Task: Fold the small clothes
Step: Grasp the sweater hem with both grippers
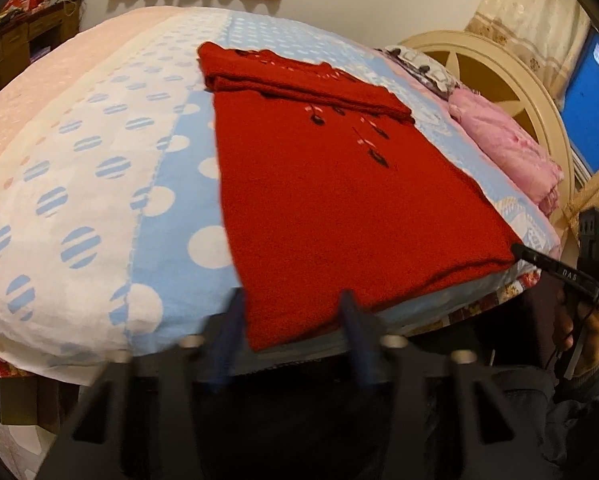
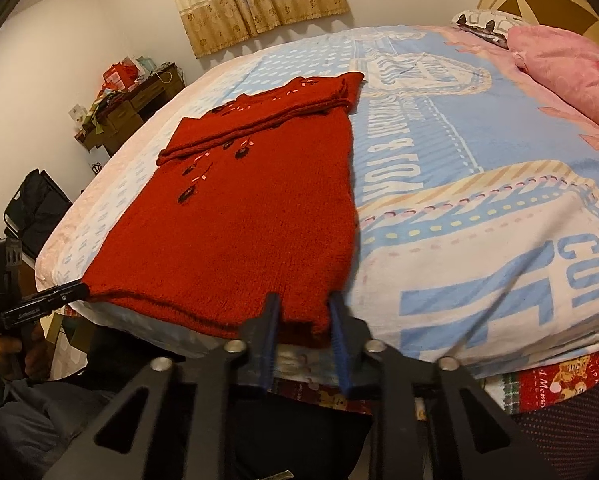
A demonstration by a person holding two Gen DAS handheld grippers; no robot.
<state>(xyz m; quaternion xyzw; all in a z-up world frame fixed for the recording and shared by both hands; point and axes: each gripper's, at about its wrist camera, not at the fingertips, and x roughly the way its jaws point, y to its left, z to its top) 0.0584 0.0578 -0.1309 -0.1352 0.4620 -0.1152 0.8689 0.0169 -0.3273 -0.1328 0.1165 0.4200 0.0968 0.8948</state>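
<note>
A red knitted sweater (image 1: 331, 200) lies flat on the bed, its top part with the sleeves folded across the far end; it also shows in the right wrist view (image 2: 243, 216). My left gripper (image 1: 295, 300) is open at the sweater's near left hem corner, fingers on either side of it. My right gripper (image 2: 303, 300) is open at the near right hem corner, the hem between its blue fingers (image 2: 273, 312). Each gripper shows from the side in the other view, the right one (image 1: 539, 260) and the left one (image 2: 59, 294), at the hem's ends.
The bed carries a blue and white dotted blanket (image 1: 99, 200) and a printed blanket (image 2: 479, 220). A pink pillow (image 1: 507, 148) lies by the cream headboard (image 1: 499, 68). A cluttered wooden desk (image 2: 127, 112) and a black chair (image 2: 35, 208) stand beyond the bed.
</note>
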